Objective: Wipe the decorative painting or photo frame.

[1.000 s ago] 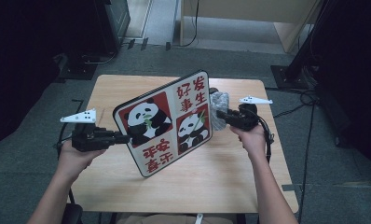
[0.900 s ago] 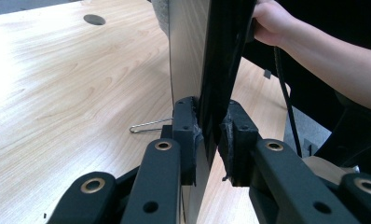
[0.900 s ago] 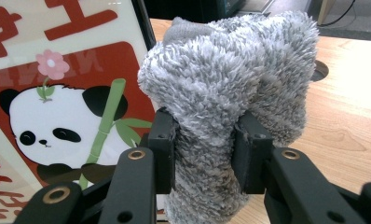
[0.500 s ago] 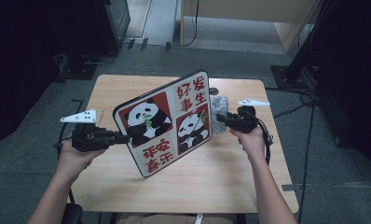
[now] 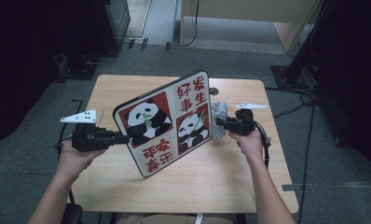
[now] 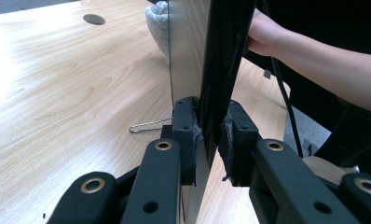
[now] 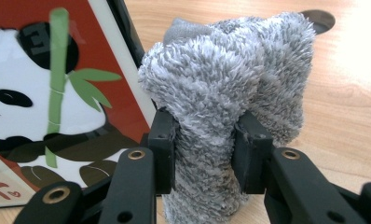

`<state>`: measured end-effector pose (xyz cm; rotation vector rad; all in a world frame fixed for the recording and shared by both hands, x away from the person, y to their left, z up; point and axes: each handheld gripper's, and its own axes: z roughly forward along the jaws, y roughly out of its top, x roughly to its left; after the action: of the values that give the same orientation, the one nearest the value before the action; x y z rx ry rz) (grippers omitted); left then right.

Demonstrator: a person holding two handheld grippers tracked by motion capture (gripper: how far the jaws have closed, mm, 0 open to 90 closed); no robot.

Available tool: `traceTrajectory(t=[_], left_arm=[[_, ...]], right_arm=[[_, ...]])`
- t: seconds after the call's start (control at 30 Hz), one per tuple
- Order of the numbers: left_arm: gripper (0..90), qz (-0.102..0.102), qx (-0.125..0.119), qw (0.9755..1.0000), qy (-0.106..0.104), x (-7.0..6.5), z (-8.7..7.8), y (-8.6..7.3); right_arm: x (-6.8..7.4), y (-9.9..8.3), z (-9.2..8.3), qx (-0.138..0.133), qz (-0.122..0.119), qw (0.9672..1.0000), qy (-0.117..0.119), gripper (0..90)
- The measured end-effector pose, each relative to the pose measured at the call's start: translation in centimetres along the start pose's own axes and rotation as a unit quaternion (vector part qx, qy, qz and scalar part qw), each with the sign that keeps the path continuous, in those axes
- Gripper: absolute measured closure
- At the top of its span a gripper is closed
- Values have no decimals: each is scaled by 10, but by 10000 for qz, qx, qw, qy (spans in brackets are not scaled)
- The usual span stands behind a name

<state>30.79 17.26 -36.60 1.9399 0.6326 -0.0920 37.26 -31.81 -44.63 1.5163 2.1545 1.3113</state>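
The sign (image 5: 167, 122) is white-faced with a black edge, split into four panels: two red ones, each with a black-and-white panda chewing green bamboo, and two white ones with red characters. From behind, in the left gripper view, the sign (image 6: 188, 51) shows a wood-coloured back. The cloth (image 7: 230, 93) just beside the sign is fluffy mottled grey. The left hand-held gripper (image 6: 210, 135) and right hand-held gripper (image 7: 204, 140) are black with brass-coloured rivets, each topped by a pale grey plate. Under the sign, the worktop (image 5: 221, 172) is light wood grain with a dark round hole (image 5: 214, 91).
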Motion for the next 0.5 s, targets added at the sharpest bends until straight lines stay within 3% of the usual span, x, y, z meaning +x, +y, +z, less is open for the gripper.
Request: traceTrajectory(t=[0.5], left_arm=[[777,3,-17,10000,6,0,0,-1]], right_arm=[[-10,-11,8,129,178,9997,106,652]])
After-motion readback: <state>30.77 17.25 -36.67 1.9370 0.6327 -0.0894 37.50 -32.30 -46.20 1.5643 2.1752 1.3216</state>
